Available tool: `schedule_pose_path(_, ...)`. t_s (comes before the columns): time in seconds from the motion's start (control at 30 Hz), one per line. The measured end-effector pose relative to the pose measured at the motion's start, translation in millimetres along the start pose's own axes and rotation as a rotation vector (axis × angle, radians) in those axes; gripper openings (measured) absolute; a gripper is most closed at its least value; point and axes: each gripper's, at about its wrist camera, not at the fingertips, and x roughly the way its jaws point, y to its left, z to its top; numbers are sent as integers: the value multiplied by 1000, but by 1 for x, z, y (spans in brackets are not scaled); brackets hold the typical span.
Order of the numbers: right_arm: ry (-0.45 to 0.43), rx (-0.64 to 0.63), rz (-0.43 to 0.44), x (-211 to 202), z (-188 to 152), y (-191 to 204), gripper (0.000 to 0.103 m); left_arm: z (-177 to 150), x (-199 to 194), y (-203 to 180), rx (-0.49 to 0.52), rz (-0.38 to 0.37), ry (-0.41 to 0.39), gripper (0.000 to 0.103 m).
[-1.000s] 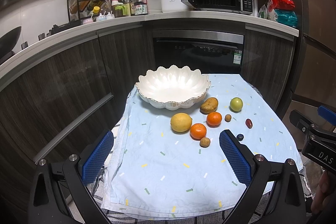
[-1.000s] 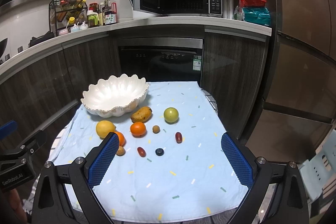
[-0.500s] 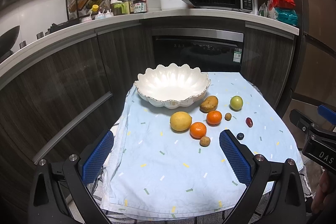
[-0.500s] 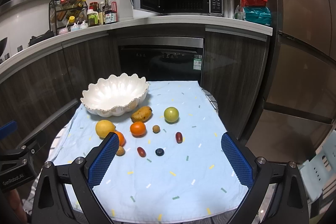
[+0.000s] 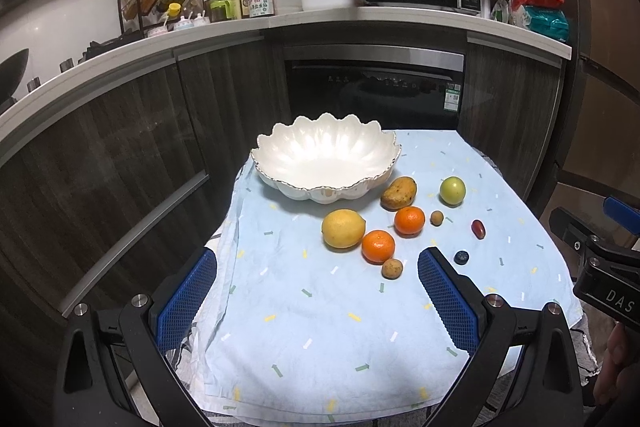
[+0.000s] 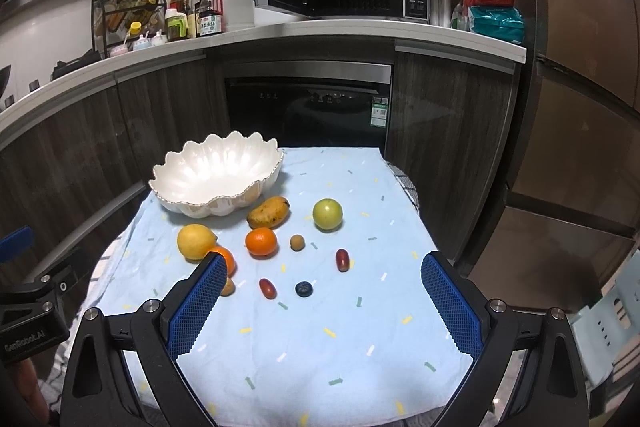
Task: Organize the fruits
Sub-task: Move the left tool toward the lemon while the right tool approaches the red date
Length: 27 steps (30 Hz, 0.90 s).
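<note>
both the left gripper point(image 5: 316, 297) and right gripper point(image 6: 318, 301) are hovering wide apart, empty. fruit is lying loose on the cloth point(image 6: 360, 339) beside the scalloped bowl point(image 6: 216, 179) (nothing inside). the blueberry point(image 6: 304, 289) and what are probably dates could be rolling away under a clumsy pinch.

near orange point(image 6: 227, 260) half hidden behind blue pad point(image 6: 198, 305)

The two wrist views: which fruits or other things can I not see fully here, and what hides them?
- Left wrist view: one red fruit is hidden behind the left tool's right finger; only the other shows.
- Right wrist view: one orange and the small brown fruit are partly covered by the right tool's left finger.
- Both views: bottle labels on the counter are too small to read.
</note>
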Motion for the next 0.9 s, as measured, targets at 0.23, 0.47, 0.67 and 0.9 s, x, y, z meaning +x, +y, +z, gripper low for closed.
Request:
schedule_pose_path(0.23, 19, -11, -4, 13, 0, 3, 99, 5, 15, -1, 13, -7, 9, 103)
schedule_pose_path(0.47, 36, -18, -10, 29, 4, 3, 99, 11, 31, -5, 34, -16, 21, 102)
schedule_pose_path(0.67, 63, -21, -8, 48, 6, 3, 99, 15, 52, -8, 32, -26, 55, 102)
schedule_pose_path(0.9, 88, -19, 4, 71, 6, 3, 93, 20, 77, -9, 33, -26, 80, 102)
